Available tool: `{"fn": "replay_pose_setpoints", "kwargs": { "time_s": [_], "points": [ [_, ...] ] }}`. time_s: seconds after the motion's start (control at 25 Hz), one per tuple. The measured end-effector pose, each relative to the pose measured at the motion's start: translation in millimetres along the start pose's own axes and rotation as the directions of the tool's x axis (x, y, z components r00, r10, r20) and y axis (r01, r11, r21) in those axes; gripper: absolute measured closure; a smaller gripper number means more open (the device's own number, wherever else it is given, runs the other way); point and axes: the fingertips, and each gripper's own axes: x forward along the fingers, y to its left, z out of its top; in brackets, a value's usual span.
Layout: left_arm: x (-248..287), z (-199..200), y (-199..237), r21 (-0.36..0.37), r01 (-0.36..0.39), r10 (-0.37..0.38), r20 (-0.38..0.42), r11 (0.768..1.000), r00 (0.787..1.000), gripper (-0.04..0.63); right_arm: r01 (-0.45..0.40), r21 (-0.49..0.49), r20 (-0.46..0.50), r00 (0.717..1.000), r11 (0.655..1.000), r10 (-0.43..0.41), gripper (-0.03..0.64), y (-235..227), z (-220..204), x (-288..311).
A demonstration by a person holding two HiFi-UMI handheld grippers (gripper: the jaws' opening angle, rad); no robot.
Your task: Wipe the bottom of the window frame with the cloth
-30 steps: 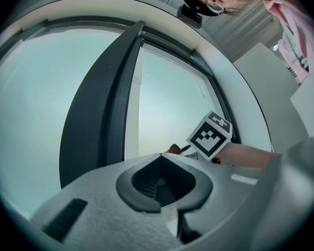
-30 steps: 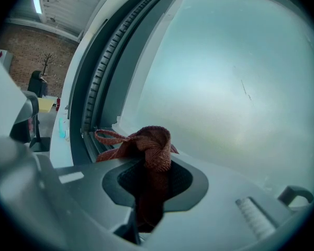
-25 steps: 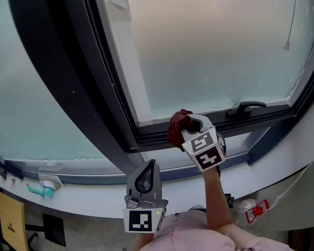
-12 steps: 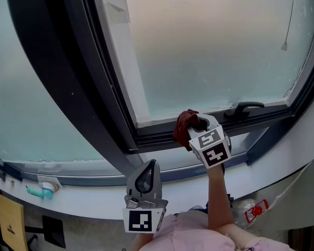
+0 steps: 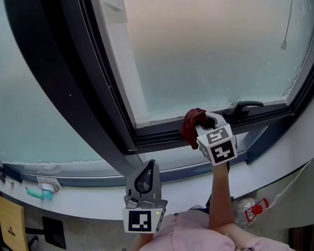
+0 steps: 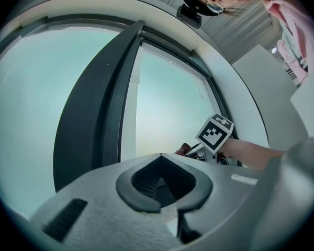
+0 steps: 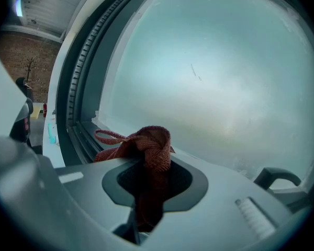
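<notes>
A dark red cloth (image 5: 192,124) is bunched against the bottom rail of the dark window frame (image 5: 162,135), just below the frosted pane. My right gripper (image 5: 201,123) is shut on the cloth (image 7: 149,145), which bulges out ahead of its jaws and touches the frame (image 7: 81,135). My left gripper (image 5: 145,177) hangs lower, near the white sill and apart from the frame, its jaws shut with nothing between them. In the left gripper view the right gripper's marker cube (image 6: 215,132) and a bit of the cloth (image 6: 184,149) show ahead.
A black window handle (image 5: 245,107) sits on the bottom rail just right of the cloth, the handle (image 7: 275,178) also showing in the right gripper view. A thick dark mullion (image 5: 68,72) runs up at the left. A teal object (image 5: 41,191) lies on the white sill (image 5: 94,197).
My right gripper has slid the cloth rightward along the bottom rail, closer to the black handle. The left gripper has stayed where it was.
</notes>
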Motion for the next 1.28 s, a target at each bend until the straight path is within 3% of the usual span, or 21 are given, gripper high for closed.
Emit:
{"fn": "replay_pose_setpoints", "kwargs": {
  "time_s": [0.8,1.0,1.28],
  "points": [
    [2,-1,4,-0.005,-0.003,0.003,0.006,1.000,1.000,0.601,0.120,0.088,0.003,0.993,0.989,-0.121,0.549,-54,-21,-14],
    [0,-5,7,0.012,-0.007,0.007,-0.018,1.000,1.000,0.601,0.109,0.113,0.017,0.994,0.988,-0.112,0.548,-62,-23,-15],
    [-8,-8,6,0.016,-0.012,0.013,-0.028,1.000,1.000,0.601,0.129,0.082,0.063,0.989,0.988,-0.134,0.546,-62,-22,-19]
  ]
}}
